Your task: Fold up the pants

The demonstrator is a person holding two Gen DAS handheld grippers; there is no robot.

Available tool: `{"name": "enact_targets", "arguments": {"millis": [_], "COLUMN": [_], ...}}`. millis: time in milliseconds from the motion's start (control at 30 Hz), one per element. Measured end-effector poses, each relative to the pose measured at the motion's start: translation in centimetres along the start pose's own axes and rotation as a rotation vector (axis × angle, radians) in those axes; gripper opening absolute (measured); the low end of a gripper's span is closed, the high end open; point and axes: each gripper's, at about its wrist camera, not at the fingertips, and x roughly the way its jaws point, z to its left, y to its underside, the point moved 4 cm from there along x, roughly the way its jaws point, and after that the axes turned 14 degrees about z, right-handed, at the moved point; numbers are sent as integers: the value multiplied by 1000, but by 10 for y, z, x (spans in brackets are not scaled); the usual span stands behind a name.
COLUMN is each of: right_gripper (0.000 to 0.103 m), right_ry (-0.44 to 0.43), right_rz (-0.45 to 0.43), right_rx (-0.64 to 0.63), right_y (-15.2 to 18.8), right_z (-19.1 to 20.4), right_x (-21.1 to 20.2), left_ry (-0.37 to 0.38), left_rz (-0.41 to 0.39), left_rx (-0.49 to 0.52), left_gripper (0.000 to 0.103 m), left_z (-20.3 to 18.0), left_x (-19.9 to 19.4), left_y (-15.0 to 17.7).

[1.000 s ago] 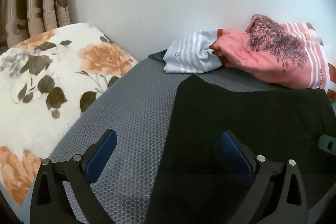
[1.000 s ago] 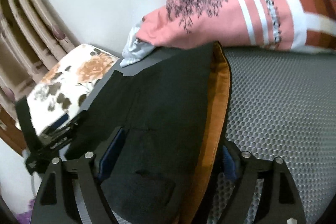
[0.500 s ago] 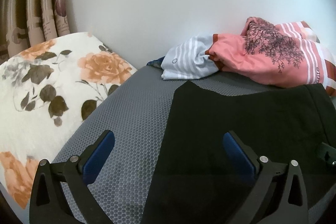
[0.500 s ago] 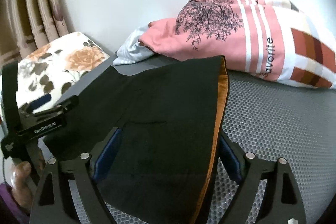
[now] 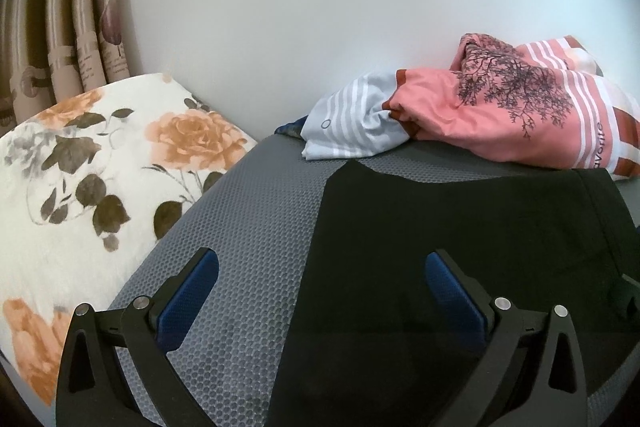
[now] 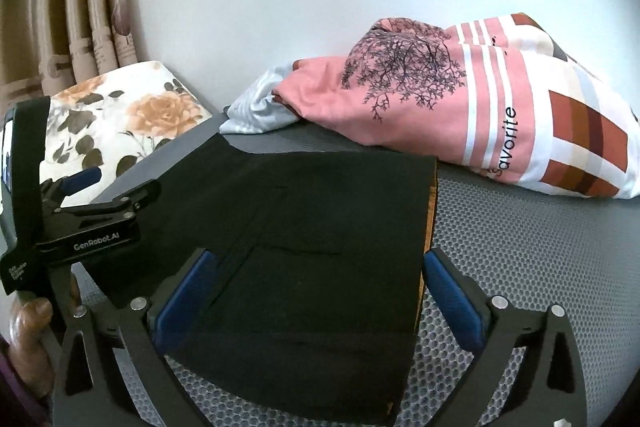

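Note:
The black pants (image 5: 460,227) lie folded flat on the grey honeycomb mat (image 5: 248,227); in the right wrist view the pants (image 6: 312,219) show an orange inner edge along their right side. My left gripper (image 5: 320,267) is open and empty, hovering over the pants' left edge. My right gripper (image 6: 316,275) is open and empty, above the pants' near right part. The left gripper also shows in the right wrist view (image 6: 100,195) at the pants' left side.
A pink printed garment (image 6: 460,107) and a pale striped one (image 5: 352,123) are heaped at the back against the white wall. A floral pillow (image 5: 100,167) lies left of the mat, with curtains (image 5: 60,27) behind it.
Both grippers have pulled back and up from the pants. The right gripper has let the orange-edged fold settle flat; the pants now lie spread and still.

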Motion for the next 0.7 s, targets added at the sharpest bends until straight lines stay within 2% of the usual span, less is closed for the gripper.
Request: {"name": "enact_targets", "arguments": {"millis": [367,700], "right_gripper": [103,103], "right_ry": [10,44], "right_rz": [-12,-59], "right_rx": [16,48], "right_y": [1,1], "right_z": [-6,-13], "right_x": [-1,-11], "left_ry": [0,0], "left_rz": [-5,-5], "left_rx": [3,5], "left_gripper": [103,103], "left_z": [-2,-2], "left_x": [-1,-1], "left_y": [0,-1]}}
